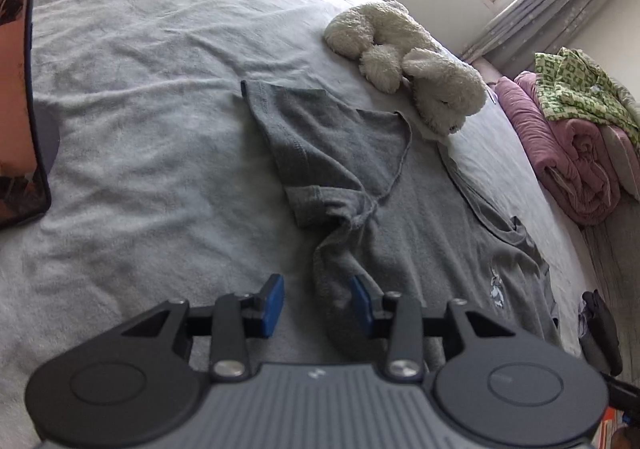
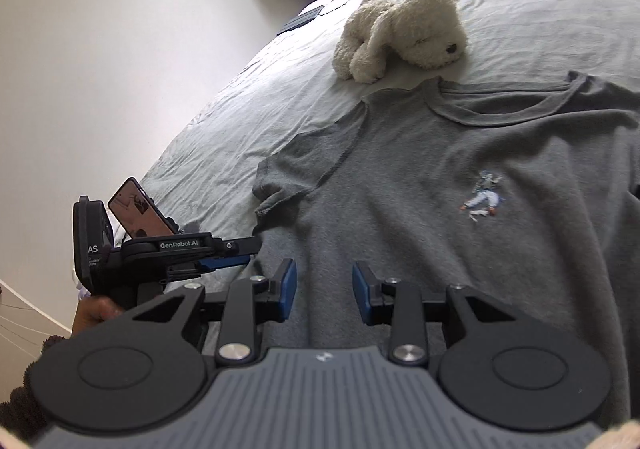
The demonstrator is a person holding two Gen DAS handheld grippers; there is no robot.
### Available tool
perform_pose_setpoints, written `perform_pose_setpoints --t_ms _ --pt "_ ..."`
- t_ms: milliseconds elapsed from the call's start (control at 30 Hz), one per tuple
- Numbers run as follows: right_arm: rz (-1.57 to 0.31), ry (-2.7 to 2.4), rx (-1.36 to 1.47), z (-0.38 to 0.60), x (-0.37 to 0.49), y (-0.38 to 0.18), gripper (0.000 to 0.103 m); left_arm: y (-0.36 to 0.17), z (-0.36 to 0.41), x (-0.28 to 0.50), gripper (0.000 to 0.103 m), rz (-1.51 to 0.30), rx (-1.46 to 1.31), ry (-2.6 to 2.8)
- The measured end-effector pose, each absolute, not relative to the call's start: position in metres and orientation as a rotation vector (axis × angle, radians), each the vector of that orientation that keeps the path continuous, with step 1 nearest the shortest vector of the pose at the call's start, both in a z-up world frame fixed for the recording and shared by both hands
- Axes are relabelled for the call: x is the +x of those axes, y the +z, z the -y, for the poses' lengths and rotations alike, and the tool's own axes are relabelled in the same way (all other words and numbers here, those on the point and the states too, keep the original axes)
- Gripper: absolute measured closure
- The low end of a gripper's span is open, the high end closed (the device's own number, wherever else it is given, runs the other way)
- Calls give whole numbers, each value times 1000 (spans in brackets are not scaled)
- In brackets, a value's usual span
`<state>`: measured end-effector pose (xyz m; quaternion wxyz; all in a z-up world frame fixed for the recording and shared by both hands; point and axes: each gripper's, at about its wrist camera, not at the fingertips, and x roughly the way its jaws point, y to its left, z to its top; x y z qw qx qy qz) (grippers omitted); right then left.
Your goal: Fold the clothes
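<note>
Grey tee [image 2: 420, 177] flat on bed, just under both grippers [image 1: 316, 305] [image 2: 324, 293]; jaws apart, nothing held

"GenRobot.AI" stood in white letters on the black arm of the left gripper [image 2: 224, 255], seen from the right wrist. On the black block [image 2: 90, 241] at its end, only the letters "AS" could be read; smaller print beneath was too small to tell.

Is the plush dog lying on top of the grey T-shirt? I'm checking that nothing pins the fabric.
No: the white plush dog lies on the bedsheet just beyond the grey T-shirt's collar.
</note>
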<state>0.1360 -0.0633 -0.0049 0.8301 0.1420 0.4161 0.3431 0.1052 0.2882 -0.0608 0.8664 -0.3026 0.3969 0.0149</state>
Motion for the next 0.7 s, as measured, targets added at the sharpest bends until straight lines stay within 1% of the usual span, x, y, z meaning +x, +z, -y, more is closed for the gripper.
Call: perform_pose_setpoints --t_ms 167,200,267,300,400,500,567,667,700 --pt "-871 615 289 104 102 -4 67 -74 -297 97 66 -753 -746 12" --pt "-866 582 295 115 97 -4 67 -76 -297 97 69 -746 -759 9" --pt "-857 512 309 137 89 -4 67 -78 -295 99 84 -745 -777 8" --pt "-851 478 316 147 87 -4 67 -79 -294 100 102 -752 -770 18" --pt "-829 365 354 182 83 -4 67 -73 -285 100 102 -753 -685 118" --pt "-823 288 372 209 82 -7 66 -57 -270 99 101 -766 -521 244" --pt "-827 248 363 223 82 -8 66 -53 -267 98 101 -794 -483 247" --pt "-833 217 349 236 80 -9 63 -48 -265 95 91 -846 -464 222" --pt "-841 208 344 238 79 -10 63 -46 -266 92 84 -867 -478 203"
